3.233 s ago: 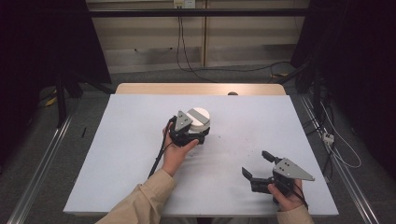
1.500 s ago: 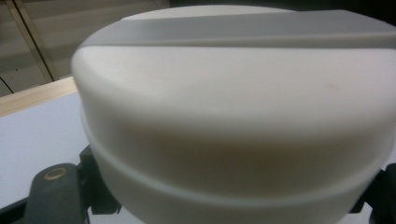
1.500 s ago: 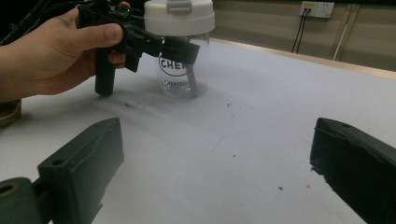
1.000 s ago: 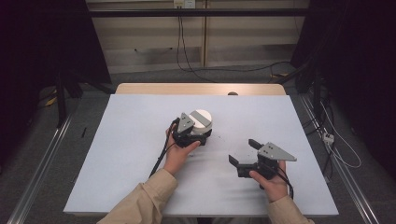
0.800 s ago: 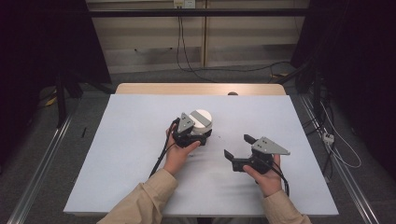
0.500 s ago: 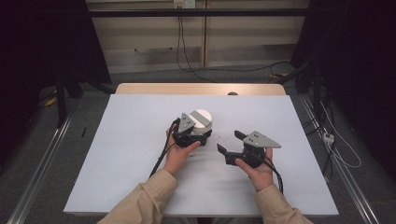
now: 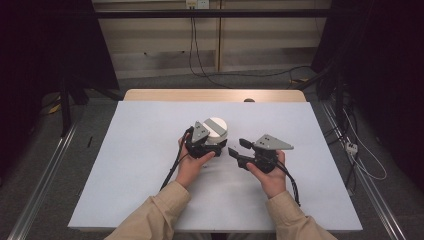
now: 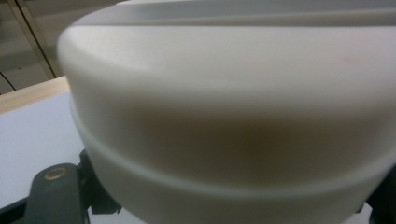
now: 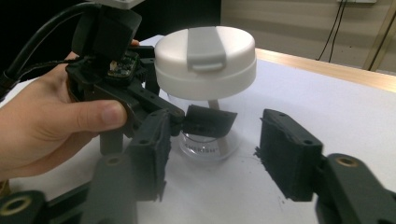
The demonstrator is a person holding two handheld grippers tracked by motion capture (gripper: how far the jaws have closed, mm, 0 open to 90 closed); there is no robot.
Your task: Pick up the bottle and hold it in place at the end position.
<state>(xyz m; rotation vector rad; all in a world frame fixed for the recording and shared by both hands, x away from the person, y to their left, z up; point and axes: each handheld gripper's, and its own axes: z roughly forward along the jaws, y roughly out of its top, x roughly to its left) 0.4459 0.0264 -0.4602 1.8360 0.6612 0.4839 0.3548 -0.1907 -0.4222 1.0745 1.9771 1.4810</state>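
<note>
While the left gripper [image 7: 206, 146] is staying clamped on the clear jar [image 9: 205, 135] with the white lid [image 7: 217, 128] mid-table, the right gripper [image 7: 239, 148] is coming in from the near right, its empty jaws narrowing beside it.

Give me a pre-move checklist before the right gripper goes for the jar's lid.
1. Jar steadied: ok. The left gripper is clamped on its clear body below the lid.
2. Jar standing upright on the table: ok.
3. Lid seated on the jar: ok. Its grey flip tab lies flat; whether it is latched, cannot tell.
4. Right gripper lined up: not ok. It points at the jar's base, lower than the lid.
5. Right jaws wide enough for the lid: not ok. They have just been closing, with nothing between them, and the gap looks narrower than the lid.
6. Path between right gripper and jar clear: ok.
</note>
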